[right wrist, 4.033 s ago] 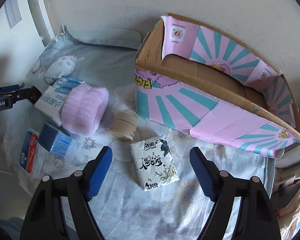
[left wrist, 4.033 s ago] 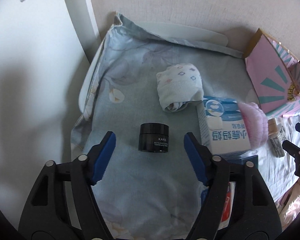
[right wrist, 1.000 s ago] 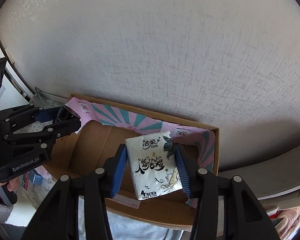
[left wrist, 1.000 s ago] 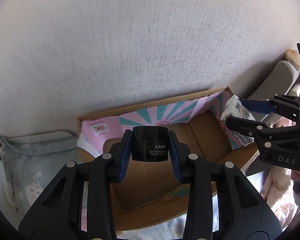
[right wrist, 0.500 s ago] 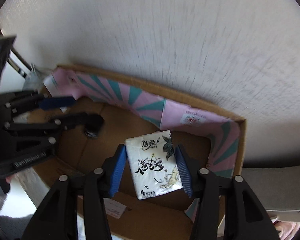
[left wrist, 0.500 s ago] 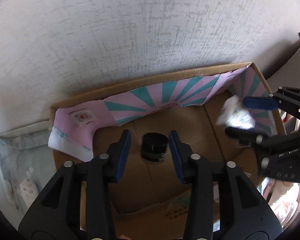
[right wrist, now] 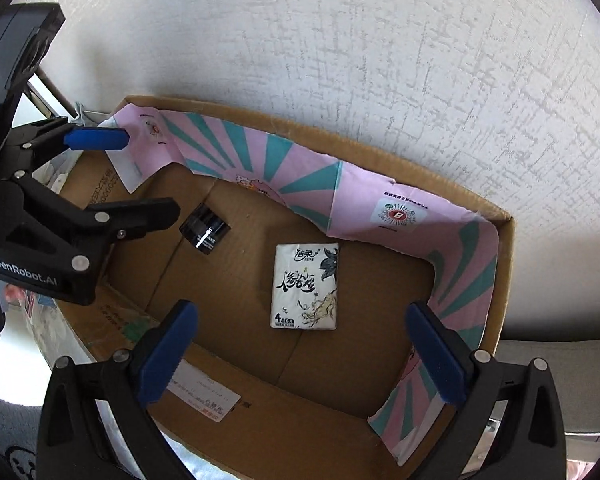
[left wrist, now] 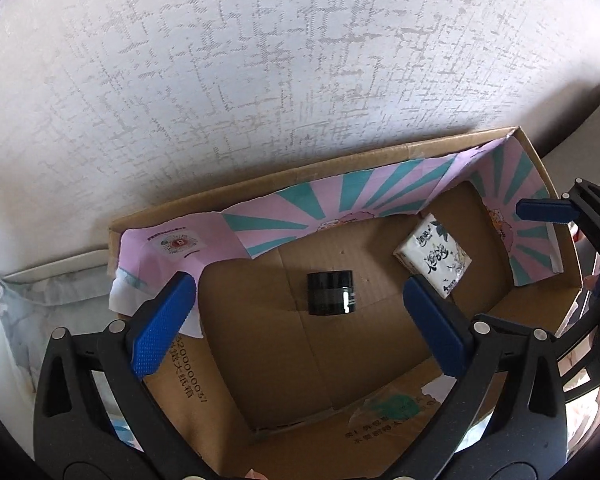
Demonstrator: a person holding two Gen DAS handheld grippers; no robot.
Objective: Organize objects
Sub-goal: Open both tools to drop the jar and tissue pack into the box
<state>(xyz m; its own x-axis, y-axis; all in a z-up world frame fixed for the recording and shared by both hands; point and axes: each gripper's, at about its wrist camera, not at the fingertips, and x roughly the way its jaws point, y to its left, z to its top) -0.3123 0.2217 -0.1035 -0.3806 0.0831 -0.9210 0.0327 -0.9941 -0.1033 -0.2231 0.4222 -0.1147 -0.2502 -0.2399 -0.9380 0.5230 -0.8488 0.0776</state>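
- Hovering nearest the lens in the left wrist view: left tongs [left wrist: 300,314], blue pads opening wide, pinching nothing, pointing steeply down into a cardboard box [left wrist: 396,152].
- Hovering likewise in the right wrist view: right tongs [right wrist: 300,344], pads also opening wide, nothing between them.
- Lying flat on the box floor just below the right tongs: a white tissue pack [right wrist: 305,286] with black brush lettering, resting free of the pads, probably let go here so as to land inside the box.
- Standing upright on the box floor beneath the left tongs: a small black jar [left wrist: 331,293], well apart from both pads, near the tissue pack but not touching it.
- Judging from this layout: both items already stowed, with withdrawal for more objects likely remaining.
- Lining the box's inner walls: pink paper [right wrist: 300,176] with teal sunburst stripes, peeling and curling at the corners.
- Showing beside the box at the left edge: a bit of pale blue floral bedding [left wrist: 24,300], apparently a bed.
- Rising behind the box: a white textured wall [left wrist: 260,60], the box pushed close against it.
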